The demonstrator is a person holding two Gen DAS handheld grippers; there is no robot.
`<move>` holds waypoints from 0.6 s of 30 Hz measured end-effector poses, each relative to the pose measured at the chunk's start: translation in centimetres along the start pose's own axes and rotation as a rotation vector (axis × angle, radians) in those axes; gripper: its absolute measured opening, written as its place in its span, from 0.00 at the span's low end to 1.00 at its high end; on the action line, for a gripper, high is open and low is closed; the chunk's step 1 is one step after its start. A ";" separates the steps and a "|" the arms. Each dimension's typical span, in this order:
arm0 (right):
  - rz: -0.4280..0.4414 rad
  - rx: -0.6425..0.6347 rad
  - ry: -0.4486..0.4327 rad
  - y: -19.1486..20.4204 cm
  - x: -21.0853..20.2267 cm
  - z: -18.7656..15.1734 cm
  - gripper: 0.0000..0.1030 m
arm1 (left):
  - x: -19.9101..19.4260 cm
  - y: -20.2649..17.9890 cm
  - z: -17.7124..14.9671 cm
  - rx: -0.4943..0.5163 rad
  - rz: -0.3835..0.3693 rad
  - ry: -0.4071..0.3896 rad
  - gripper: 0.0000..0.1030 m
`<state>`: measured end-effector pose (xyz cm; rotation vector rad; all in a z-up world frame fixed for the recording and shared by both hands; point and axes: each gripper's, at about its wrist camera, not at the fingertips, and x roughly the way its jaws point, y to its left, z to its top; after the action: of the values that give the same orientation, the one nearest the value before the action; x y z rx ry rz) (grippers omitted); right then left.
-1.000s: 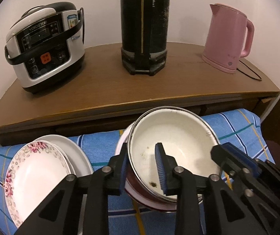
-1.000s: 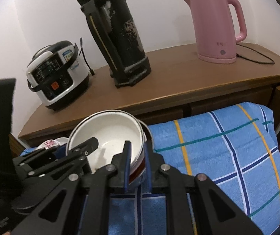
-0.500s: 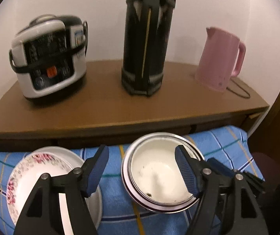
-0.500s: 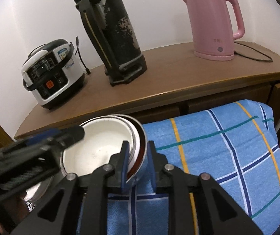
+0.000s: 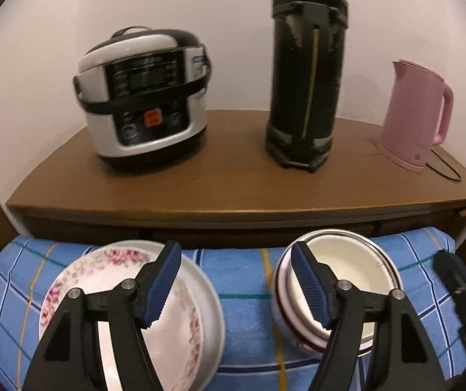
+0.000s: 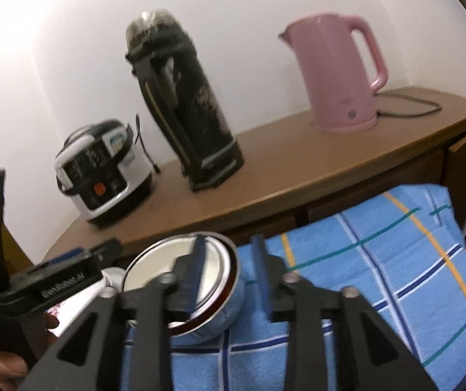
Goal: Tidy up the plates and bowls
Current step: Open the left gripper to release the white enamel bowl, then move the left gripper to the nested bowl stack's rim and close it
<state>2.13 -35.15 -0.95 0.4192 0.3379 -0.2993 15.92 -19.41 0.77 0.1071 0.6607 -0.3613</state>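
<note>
A stack of white bowls (image 5: 340,270) with a dark red rim band sits on the blue checked cloth (image 5: 242,280); it also shows in the right wrist view (image 6: 213,280). A floral plate (image 5: 112,280) lies on a plain white plate (image 5: 210,299) to the left. My left gripper (image 5: 233,280) is open and empty, hanging between the plates and the bowls. My right gripper (image 6: 229,260) is open, its left finger over the bowls' rim and its right finger outside it, apart from the rim.
Behind the cloth a brown wooden counter (image 5: 233,176) carries a rice cooker (image 5: 144,97), a tall black thermos (image 5: 308,75) and a pink kettle (image 5: 418,110) with its cord. The cloth stretches to the right (image 6: 396,260) of the bowls.
My left gripper opened, let go of the bowl and pulled back to the left. My right gripper opened off the bowls' rim. The bowls now rest on the cloth.
</note>
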 end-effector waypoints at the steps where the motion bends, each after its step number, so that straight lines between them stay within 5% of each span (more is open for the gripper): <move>1: -0.024 -0.004 -0.026 0.0 -0.5 -0.1 0.56 | -0.1 0.3 -0.1 -0.007 0.003 0.003 0.70; 4: -0.061 -0.007 -0.055 -0.3 -1.2 -0.2 0.64 | -0.5 0.7 -0.8 -0.017 0.013 -0.003 0.70; 18: -0.170 -0.046 -0.111 0.2 -4.7 -2.3 0.70 | -4.1 0.1 -5.0 0.042 0.026 -0.036 0.70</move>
<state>-2.65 -32.92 -1.10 0.3273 0.2718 -0.4781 10.02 -17.07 -0.60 0.1489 0.6159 -0.3512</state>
